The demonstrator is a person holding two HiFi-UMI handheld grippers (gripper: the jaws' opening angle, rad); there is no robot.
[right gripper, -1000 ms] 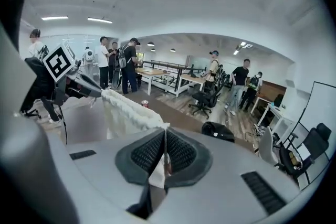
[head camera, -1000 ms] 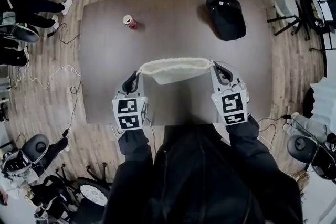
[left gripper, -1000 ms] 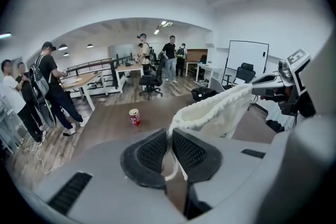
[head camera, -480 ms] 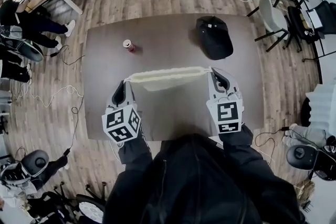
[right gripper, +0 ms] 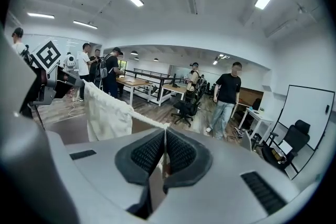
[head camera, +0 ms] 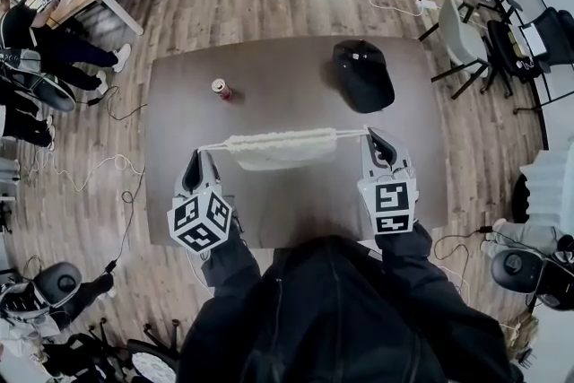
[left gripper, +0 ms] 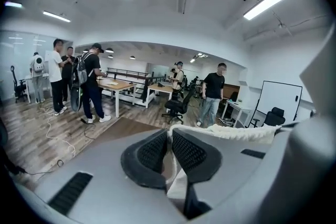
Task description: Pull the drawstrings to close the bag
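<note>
Hanging gathered, the cream bag (head camera: pixel 282 149) stretches between left gripper (head camera: pixel 199 155) and right gripper (head camera: pixel 373 134), each clamping 1 drawstring (head camera: pixel 352 134).

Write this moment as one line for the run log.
step: drawstring pull | left claw: shut on left drawstring | right claw: shut on right drawstring | bag: hangs between claws, mouth gathered, strings taut

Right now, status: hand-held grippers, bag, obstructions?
Left hand-held gripper, right hand-held gripper: each shut on a drawstring. Bag gathered, hanging between them. Can and cap clear.

Open-plan office: desks (left gripper: pixel 118 85), swivel chairs (left gripper: pixel 176 106)
</note>
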